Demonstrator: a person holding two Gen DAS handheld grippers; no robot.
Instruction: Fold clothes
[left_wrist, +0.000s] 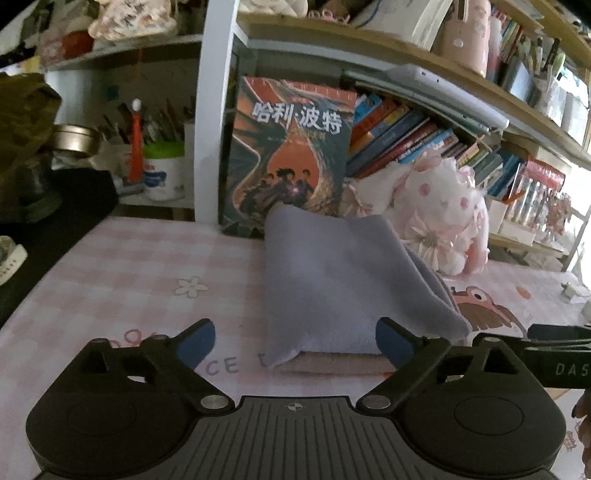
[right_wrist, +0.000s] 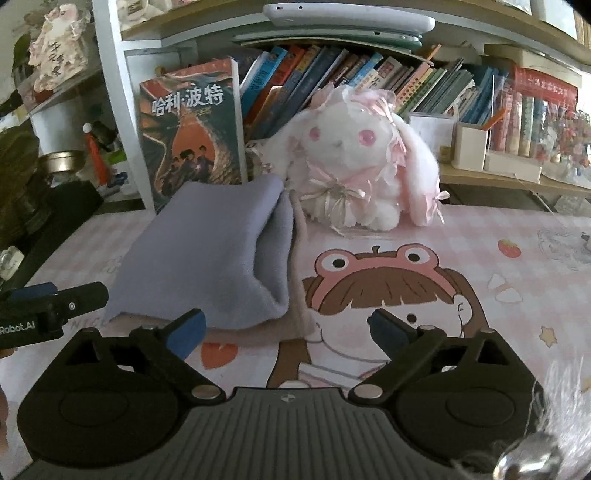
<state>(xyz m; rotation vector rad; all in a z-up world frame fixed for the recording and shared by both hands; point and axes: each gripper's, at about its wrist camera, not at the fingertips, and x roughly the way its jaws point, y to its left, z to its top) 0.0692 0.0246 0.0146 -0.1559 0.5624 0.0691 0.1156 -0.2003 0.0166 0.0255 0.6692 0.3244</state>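
A folded lavender-grey cloth (left_wrist: 343, 288) lies on the pink checked table mat (left_wrist: 140, 269), with a beige layer (left_wrist: 332, 360) showing under its near edge. My left gripper (left_wrist: 295, 345) is open and empty, its blue pads on either side of the cloth's near edge, just short of it. In the right wrist view the same cloth (right_wrist: 207, 254) lies left of centre, beige layer (right_wrist: 295, 321) beneath. My right gripper (right_wrist: 286, 332) is open and empty at the cloth's near right corner. The left gripper's finger (right_wrist: 55, 301) shows at the far left.
A Harry Potter book (left_wrist: 291, 155) stands right behind the cloth. A white and pink plush rabbit (right_wrist: 354, 162) sits to its right. Bookshelves (left_wrist: 406, 133) line the back. A pen cup (left_wrist: 162, 170) and metal tin (left_wrist: 74, 138) stand at the left. The mat bears a cartoon girl print (right_wrist: 388, 288).
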